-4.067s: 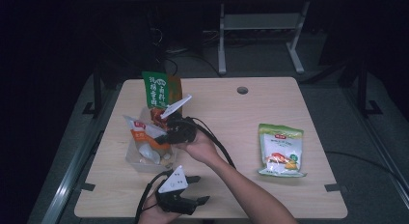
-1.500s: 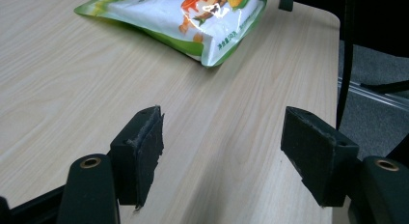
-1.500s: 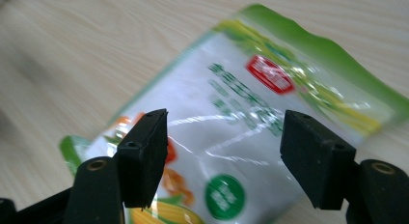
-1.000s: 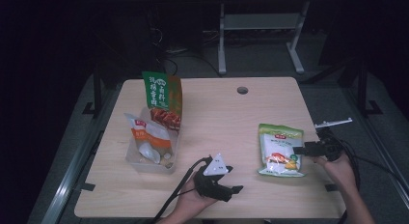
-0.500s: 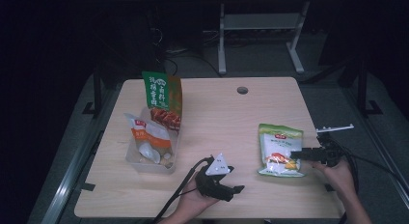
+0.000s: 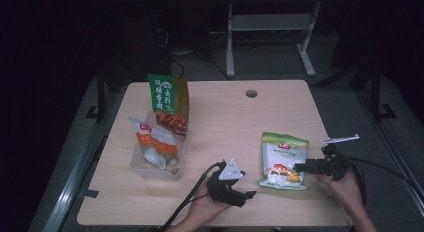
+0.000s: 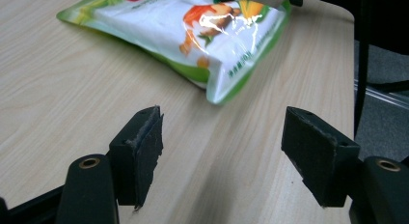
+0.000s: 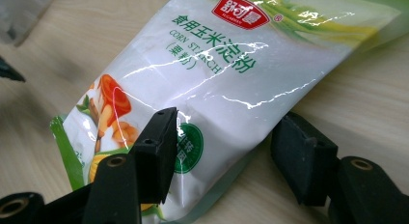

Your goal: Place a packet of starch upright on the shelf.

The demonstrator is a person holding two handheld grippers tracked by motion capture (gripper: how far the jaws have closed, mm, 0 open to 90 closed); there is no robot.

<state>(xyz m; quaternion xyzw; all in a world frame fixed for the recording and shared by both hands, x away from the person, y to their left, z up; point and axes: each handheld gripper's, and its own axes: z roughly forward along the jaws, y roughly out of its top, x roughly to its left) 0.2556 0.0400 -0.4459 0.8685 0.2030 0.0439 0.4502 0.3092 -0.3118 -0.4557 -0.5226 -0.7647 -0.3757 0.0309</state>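
A white and green corn starch bag (image 6: 282, 159) lies flat at the right front of the wooden table (image 6: 225, 122). My right gripper (image 6: 299, 167) reaches in from the right at the bag's near right edge. In the right gripper view the bag (image 8: 217, 74) has that edge between the jaws of the gripper (image 8: 224, 147), one jaw over the bag, the other beside it on the table. These jaws have just been closing and still stand apart, not pinching. My left gripper (image 6: 247, 196) rests open at the table's front, pointing at the bag (image 7: 193, 26), with nothing between its jaws (image 7: 222, 151).
A clear plastic bin (image 6: 150, 169) at the left holds a white and orange pouch (image 6: 152, 142) and a tall green and orange pouch (image 6: 169, 104). A cable hole (image 6: 251, 93) sits near the table's far edge. A metal stand (image 6: 270, 22) is on the floor beyond.
My right gripper has slid left up to the bag's edge. The left gripper has stayed put. Earlier still, the right hand was over at the bin.
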